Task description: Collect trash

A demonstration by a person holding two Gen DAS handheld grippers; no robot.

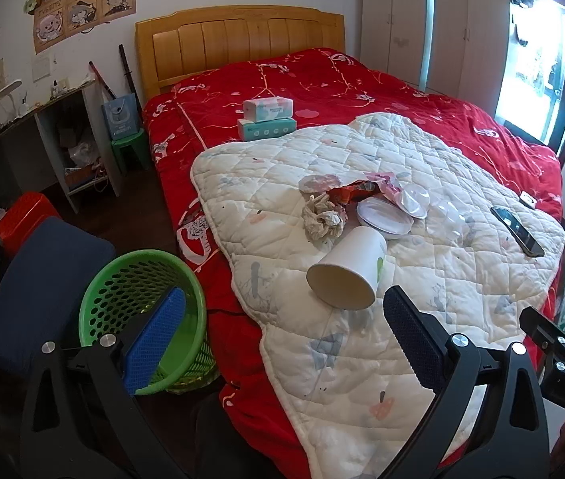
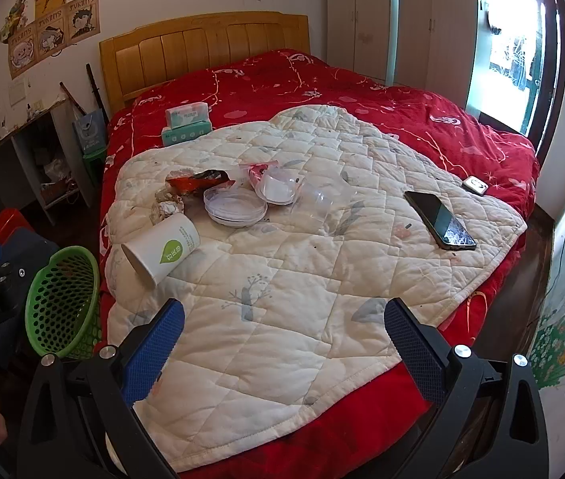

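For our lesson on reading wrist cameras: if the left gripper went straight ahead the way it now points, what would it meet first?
Probably the paper cup, lying on its side on the white quilt, its open mouth facing the open left gripper. Depth is uncertain.

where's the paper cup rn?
The paper cup lies on its side on the white quilt, mouth toward the green basket, just in front of the crumpled paper and the round plastic lid.
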